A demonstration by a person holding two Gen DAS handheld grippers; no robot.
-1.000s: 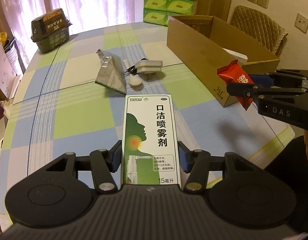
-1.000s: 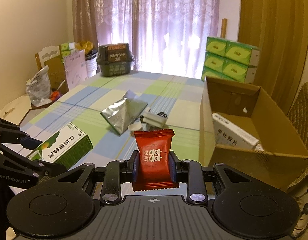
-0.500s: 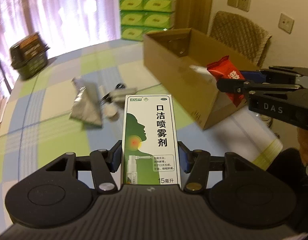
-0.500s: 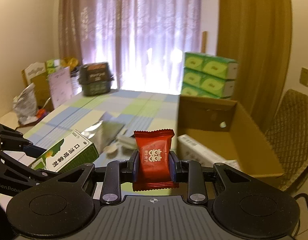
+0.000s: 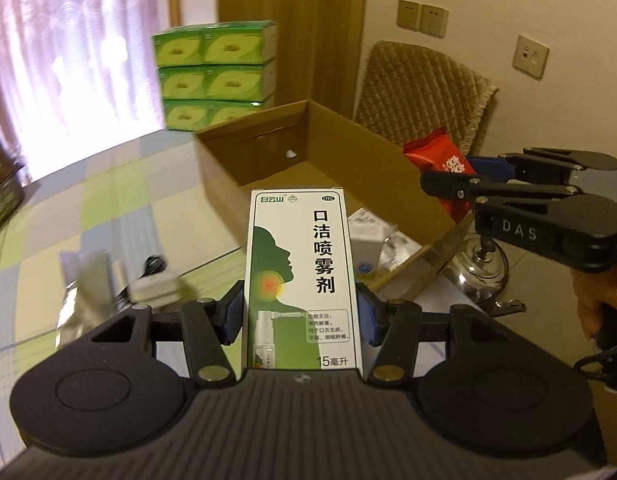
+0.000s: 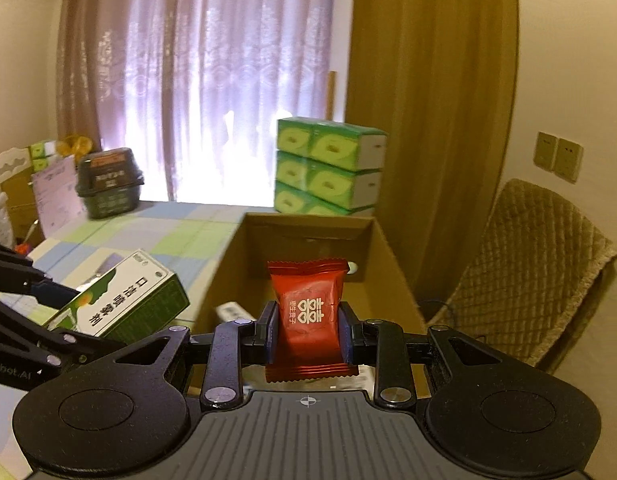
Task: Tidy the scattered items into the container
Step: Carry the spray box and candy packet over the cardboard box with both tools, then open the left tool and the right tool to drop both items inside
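Landmark: cardboard box (image 5: 308, 160), open-topped, on checked bench (image 5: 88, 200).

Hidden or unclear:
- Box interior partly blocked in both views. One white carton (image 6: 232, 313) inside, only an edge visible in right wrist view; other contents near the box's near corner blurred, not identifiable.
- Silver pouch (image 5: 82, 280) and small white object (image 5: 154, 286) on bench left of box, motion-blurred; nature of the white object not determinable.
- Green tissue packs (image 5: 216, 76) stacked behind box; six faces counted in left wrist view, lowest row partly cut off by box rim.
- Dark tub (image 6: 108, 184) far left of box, label unreadable.

Held items, one each:
- Left tool (image 5: 300, 316) clamped on one green-and-white spray carton (image 5: 302, 280), held upright, just left of box's near corner, above bench.
- Right tool (image 6: 307, 332) clamped on one red sachet (image 6: 307, 316), held above box's near end, over the opening.

One hand (image 5: 600, 300) seen gripping right tool's handle, partly cut off.
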